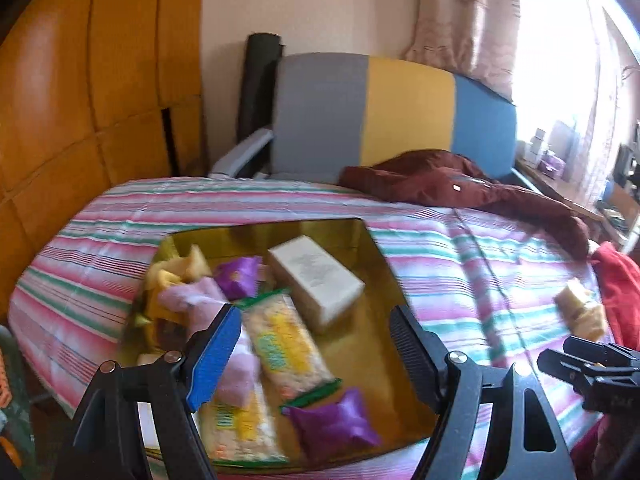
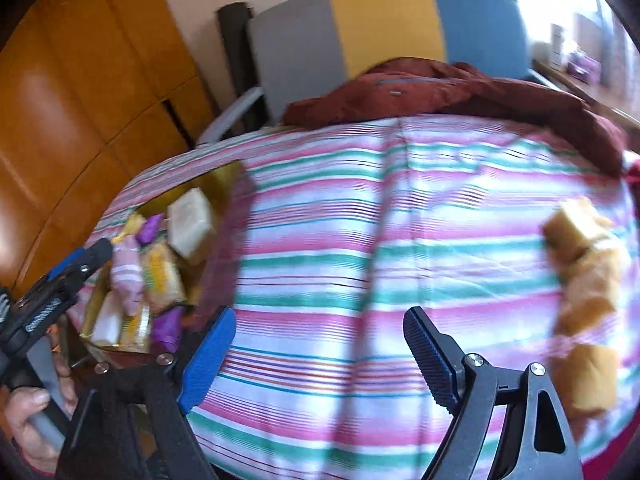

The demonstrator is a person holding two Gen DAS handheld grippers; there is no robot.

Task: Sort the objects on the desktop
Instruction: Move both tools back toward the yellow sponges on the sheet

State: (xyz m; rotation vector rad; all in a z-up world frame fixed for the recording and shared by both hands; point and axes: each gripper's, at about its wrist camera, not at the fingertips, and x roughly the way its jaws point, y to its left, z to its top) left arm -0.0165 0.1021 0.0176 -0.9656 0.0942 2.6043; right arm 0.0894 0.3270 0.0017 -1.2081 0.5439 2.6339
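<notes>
**Both grippers open above the striped cloth, snacks gathered in the gold tray**

The left gripper hangs over the gold tray with its jaws spread wide and nothing between them; one finger carries a blue ribbed pad, the other a dark ribbed pad. In the right wrist view the person's left hand wraps around that tool's grey handle at the lower left.

The right gripper is likewise open and empty, poised above bare striped cloth, between the tray at its left and a cluster of yellow-tan wrapped snacks at its right. Those snacks lie on the cloth, well apart from the tray.

Inside the shiny, straight-walled tray lie a pale rectangular box with small print too blurred to read, two long clear-wrapped rice bars with yellow and green labels that cannot be made out, glossy purple pillow packets, a soft pink-and-white wrapped piece and yellow wrappers.

The cloth is pink, white and green, lightly creased. A crumpled maroon jacket rests at its far edge, before a grey, yellow and blue chair back.
</notes>
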